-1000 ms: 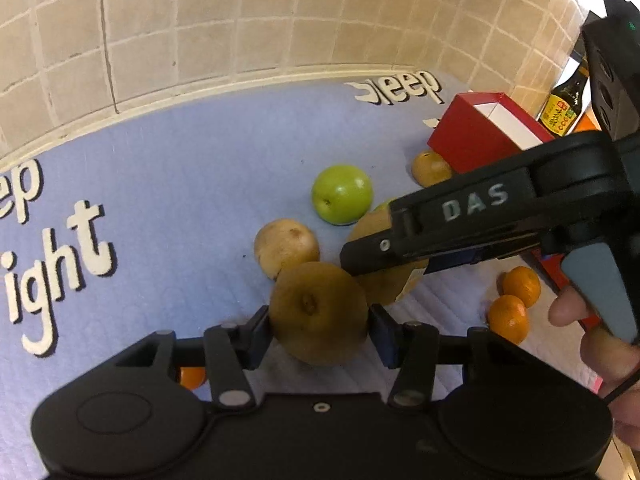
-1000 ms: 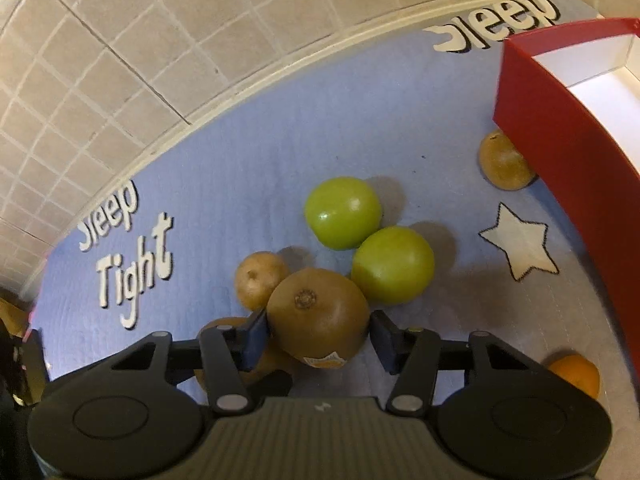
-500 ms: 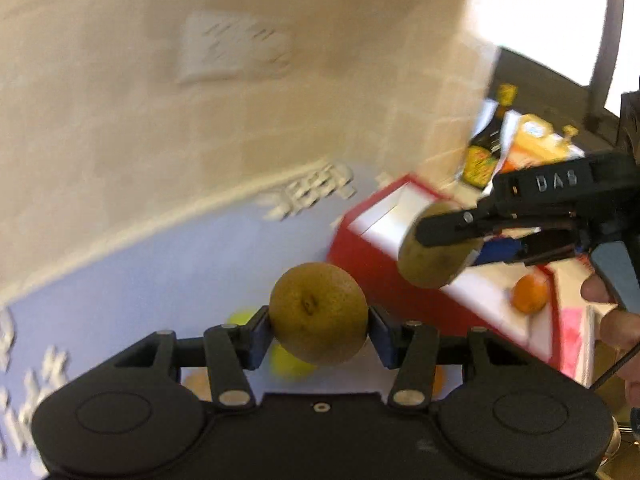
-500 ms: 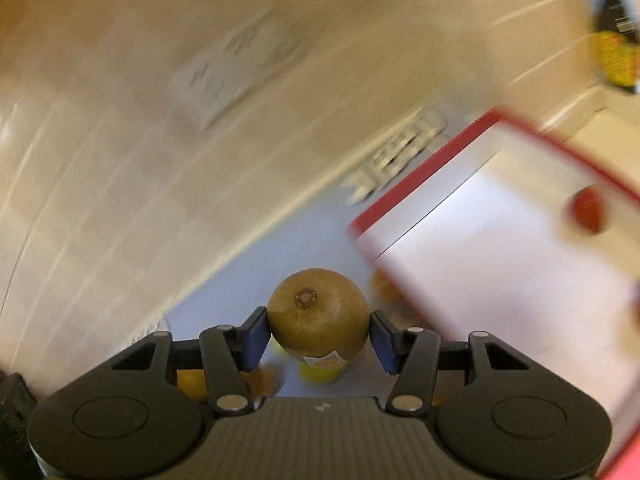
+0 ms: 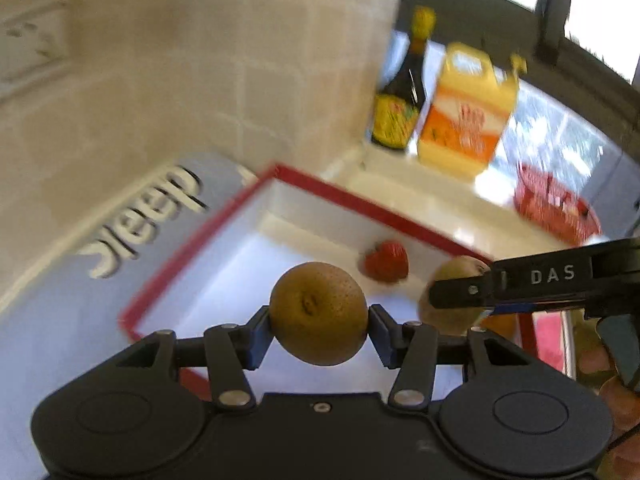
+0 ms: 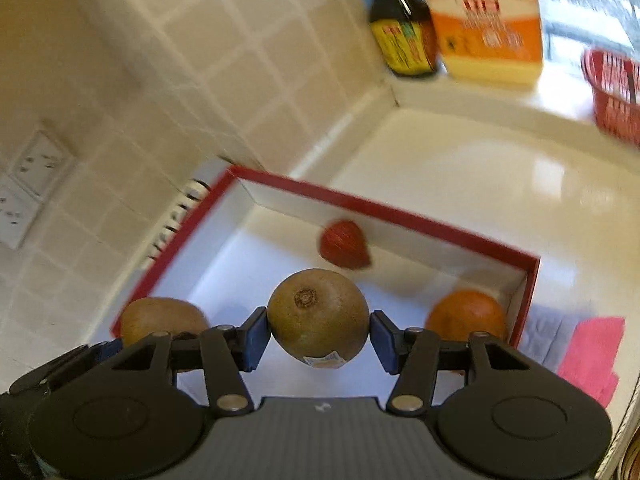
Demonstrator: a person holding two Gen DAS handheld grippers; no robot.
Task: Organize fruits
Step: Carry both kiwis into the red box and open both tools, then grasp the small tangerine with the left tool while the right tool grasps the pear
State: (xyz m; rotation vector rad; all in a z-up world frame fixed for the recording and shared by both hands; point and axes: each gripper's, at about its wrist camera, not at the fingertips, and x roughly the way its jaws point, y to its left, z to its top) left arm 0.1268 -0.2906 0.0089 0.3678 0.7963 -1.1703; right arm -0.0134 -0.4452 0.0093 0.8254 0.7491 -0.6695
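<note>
My left gripper (image 5: 320, 332) is shut on a round brown fruit (image 5: 319, 304), held in the air over the near left part of the red box (image 5: 372, 208) with a white inside. My right gripper (image 6: 318, 338) is shut on a second brown fruit (image 6: 318, 316) with a small sticker, also over the box. In the left wrist view that second fruit (image 5: 452, 300) hangs to the right, with a black finger (image 5: 520, 280) of the right gripper across it. A red fruit (image 6: 344, 244) and an orange (image 6: 466, 316) lie inside the box.
The box stands between a blue mat (image 5: 60, 320) printed "Sleep" and a white counter (image 6: 480, 160). A dark bottle (image 6: 400, 20), a yellow jug (image 6: 484, 20) and a red basket (image 6: 612, 92) stand behind. A pink cloth (image 6: 592, 352) lies right of the box; a tiled wall (image 6: 120, 80) rises on the left.
Both grippers have lifted their brown fruits off the blue mat and swung right, from above the loose fruits to above the red box. The grips have not changed.
</note>
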